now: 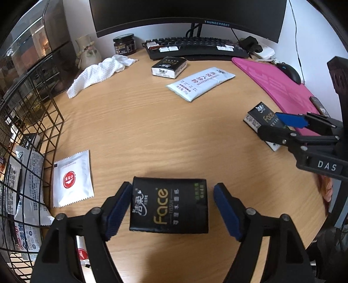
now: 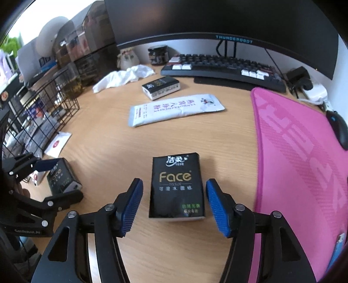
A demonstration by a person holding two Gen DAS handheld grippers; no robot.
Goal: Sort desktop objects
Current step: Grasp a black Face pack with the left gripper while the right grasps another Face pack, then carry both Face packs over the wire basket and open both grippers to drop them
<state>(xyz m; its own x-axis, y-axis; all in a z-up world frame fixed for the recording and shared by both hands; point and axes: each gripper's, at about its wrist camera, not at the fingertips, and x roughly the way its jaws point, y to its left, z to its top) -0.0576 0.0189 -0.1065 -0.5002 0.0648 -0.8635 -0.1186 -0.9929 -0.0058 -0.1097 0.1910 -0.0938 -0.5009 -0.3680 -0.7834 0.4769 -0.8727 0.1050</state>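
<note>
straddling a black rectangular "face" tissue pack point(image 1: 169, 205) that lies flat on the light wooden desk point(image 1: 152, 130), the left gripper point(image 1: 174, 210) stands released: its left blue pad point(image 1: 117, 212) sits right against the pack's left edge, too close to tell whether it touches, while the right pad stands clear of the other edge. in the left wrist view this pack lies at about 6 o'clock, a white square sachet with a red round logo point(image 1: 72, 178) at 8 o'clock just beside the black wire basket point(image 1: 32, 113), which holds more printed sachets, and a long white printed pouch point(image 1: 201, 82) at 1 o'clock. a third black tissue pack with white sides point(image 1: 169, 67) lies toward 12 o'clock, just in front of the black keyboard point(image 1: 195, 48), and a crumpled white cloth point(image 1: 102, 71) lies at 11 o'clock near a dark glass jar point(image 1: 124, 44) and a pale ceramic vase point(image 1: 87, 52). the right gripper point(image 2: 174, 206) is likewise unclenched, with a second black "face" tissue pack point(image 2: 176, 186) lying flat between its blue pads point(image 2: 132, 206) and a gap on both sides. in the right wrist view that pack sits at 6 o'clock, just left of the pink mouse mat point(image 2: 300, 152) that fills the 3 o'clock side; a black mouse point(image 2: 339, 128) rests on the mat's far edge. the left tool and its pack show at 8 o'clock in that view. a dark curved monitor point(image 2: 217, 19) spans the top.
</note>
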